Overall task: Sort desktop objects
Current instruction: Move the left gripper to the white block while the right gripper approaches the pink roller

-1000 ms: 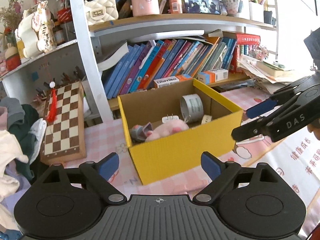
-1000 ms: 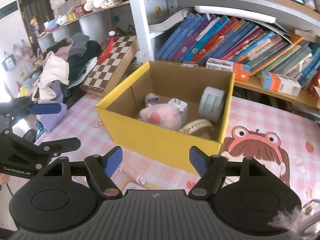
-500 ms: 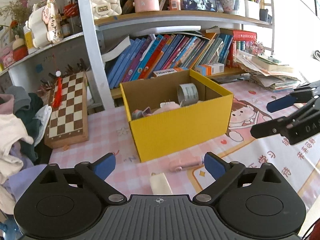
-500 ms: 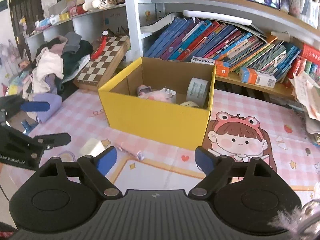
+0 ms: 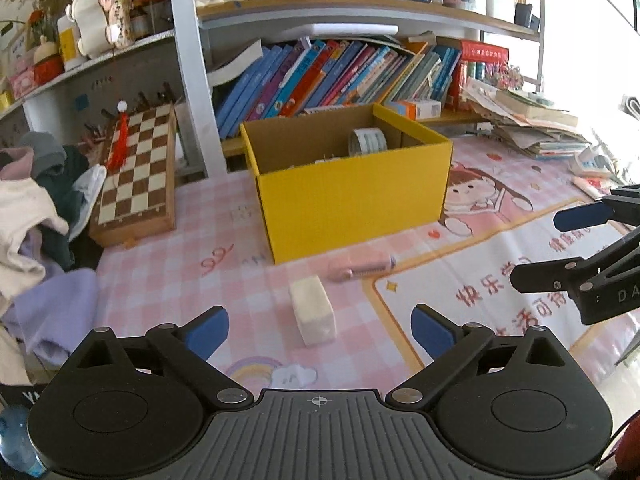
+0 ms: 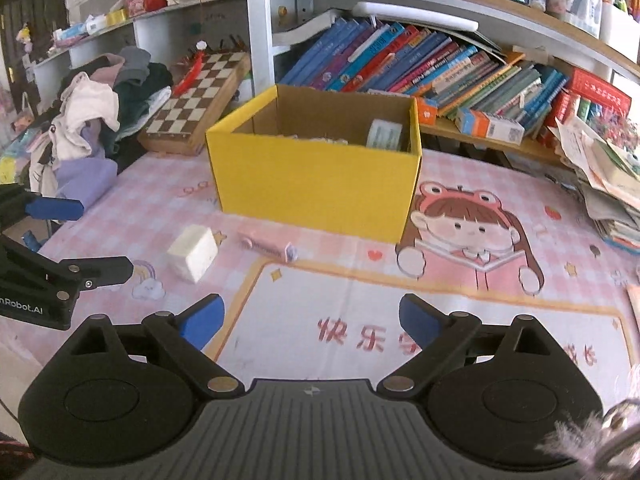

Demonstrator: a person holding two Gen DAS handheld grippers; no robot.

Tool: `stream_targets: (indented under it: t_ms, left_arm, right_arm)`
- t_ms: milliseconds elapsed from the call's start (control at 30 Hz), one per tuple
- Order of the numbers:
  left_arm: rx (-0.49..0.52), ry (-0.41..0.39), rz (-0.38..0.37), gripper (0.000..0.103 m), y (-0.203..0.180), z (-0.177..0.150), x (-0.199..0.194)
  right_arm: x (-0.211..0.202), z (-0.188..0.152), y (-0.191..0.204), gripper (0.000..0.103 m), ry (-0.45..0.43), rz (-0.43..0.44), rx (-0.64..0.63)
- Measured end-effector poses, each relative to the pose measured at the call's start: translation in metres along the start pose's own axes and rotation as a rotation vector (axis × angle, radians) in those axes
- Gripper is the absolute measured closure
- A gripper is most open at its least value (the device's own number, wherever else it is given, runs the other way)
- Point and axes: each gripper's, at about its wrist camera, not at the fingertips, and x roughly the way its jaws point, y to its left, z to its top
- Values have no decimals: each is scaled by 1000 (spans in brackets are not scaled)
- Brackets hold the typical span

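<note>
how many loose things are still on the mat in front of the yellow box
2. A cream block lies nearer the left gripper; a pink tube-like item lies close against the yellow box front. Others may be hidden behind the box.

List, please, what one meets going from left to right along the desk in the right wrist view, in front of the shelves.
Clothes pile → chessboard → yellow box → cartoon girl print → paper stack.
</note>
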Motion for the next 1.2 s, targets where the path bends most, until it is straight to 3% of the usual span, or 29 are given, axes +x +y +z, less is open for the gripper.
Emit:
stream_targets:
  t_ms: [367, 600, 1200]
  left_arm:
    - [-32, 18, 0, 4, -1, -21, -1]
    - [-32, 40, 27, 4, 1, -24, 4]
    - [-17, 65, 17, 3, -4, -19, 19]
  right_arm:
    - [0, -26, 25, 6, 22, -74, -8]
    - [9, -23, 32, 5, 45, -59, -37]
    - [31, -7, 24, 5, 82, -31, -44]
